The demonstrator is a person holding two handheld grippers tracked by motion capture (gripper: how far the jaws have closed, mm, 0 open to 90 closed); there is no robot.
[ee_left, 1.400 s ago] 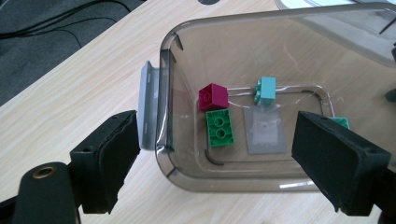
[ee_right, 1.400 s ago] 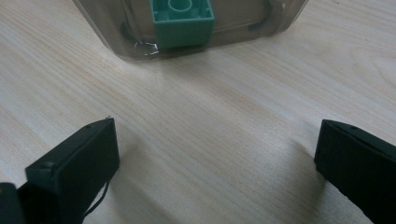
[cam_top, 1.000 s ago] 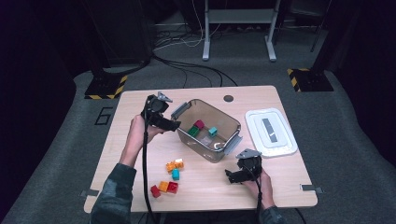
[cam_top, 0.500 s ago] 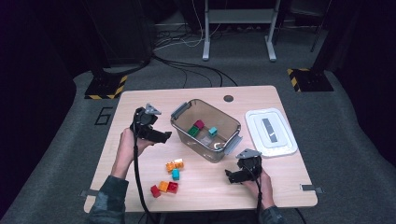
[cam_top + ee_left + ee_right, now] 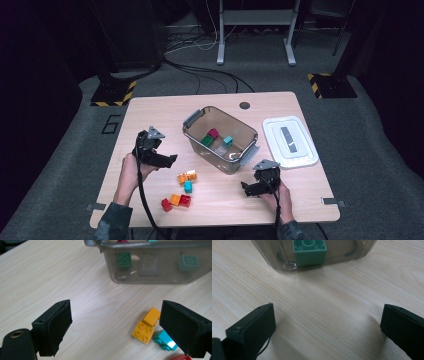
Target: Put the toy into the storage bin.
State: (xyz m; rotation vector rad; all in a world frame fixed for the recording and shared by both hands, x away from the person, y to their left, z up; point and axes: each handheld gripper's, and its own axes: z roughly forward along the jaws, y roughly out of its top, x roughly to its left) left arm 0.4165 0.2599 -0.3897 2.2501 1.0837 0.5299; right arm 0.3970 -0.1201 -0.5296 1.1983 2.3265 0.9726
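**brickfan:** Bricks are what it's about — a loose bunch sits on the table (image 5: 150, 115) in front of the clear bin (image 5: 197, 141): an orange brick (image 5: 145, 328), a teal one (image 5: 165, 339) touching it, plus a red and orange cluster (image 5: 176, 201) nearer the person. A few more already lie inside the bin. Left gripper (image 5: 163, 161) hangs just beside the loose ones, jaws spread wide with nothing between them. Looks to me like the reach-in step for the next pick.

**tablecam:** Agreed. Right gripper (image 5: 248, 187) sits by the bin's near corner, also gaping, nothing in it. Next move, I'd guess — swing the left jaws over so they straddle the orange brick, drop lower, then close. Tricky bit is the teal one crowding it.

**brickfan:** Yeah. In the left gripper view the right-hand jaw covers part of the teal brick, and a red piece is cut off at the bottom edge. White lid (image 5: 290, 141) sits off to the side.
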